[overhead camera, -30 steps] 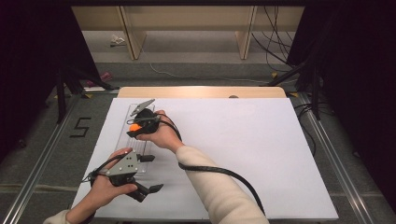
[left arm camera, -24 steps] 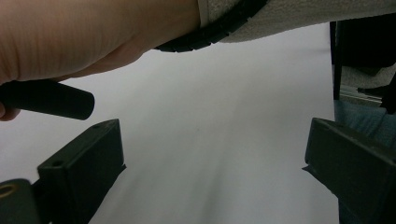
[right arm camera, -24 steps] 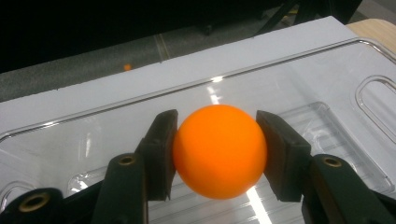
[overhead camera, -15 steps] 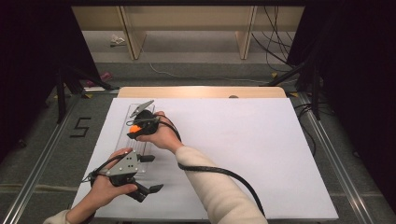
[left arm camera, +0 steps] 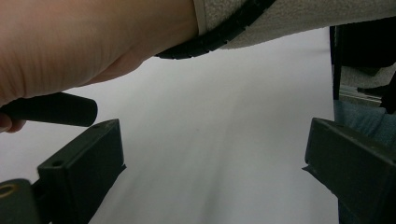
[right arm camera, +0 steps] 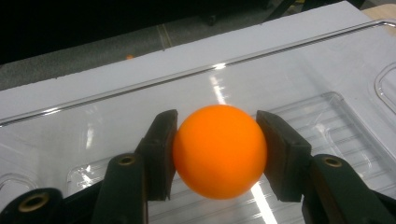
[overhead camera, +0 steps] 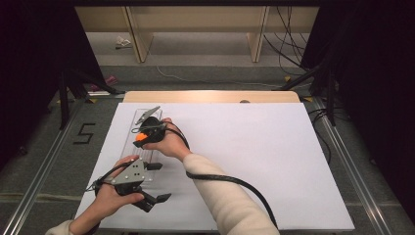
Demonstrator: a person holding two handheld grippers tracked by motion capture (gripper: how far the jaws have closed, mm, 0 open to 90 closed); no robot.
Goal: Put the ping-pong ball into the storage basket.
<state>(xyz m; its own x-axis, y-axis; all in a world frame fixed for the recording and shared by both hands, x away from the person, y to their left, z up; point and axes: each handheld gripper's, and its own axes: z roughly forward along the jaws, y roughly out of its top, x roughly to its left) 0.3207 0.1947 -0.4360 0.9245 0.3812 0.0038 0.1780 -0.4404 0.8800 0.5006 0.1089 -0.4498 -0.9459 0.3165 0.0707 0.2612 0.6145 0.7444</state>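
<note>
Nothing has moved since the earlier frames; both hands keep their places. Left to right, we list: left claw [overhead camera: 155, 182], near the counter's [overhead camera: 274, 161] front left corner, jaws wide apart with nothing between them, white surface beneath. Right claw [right arm camera: 215, 154], just beyond it, its pads pressed on either side of an orange ball [right arm camera: 219, 150], held above a clear plastic tray [right arm camera: 303, 79] on the counter's left side.
</note>
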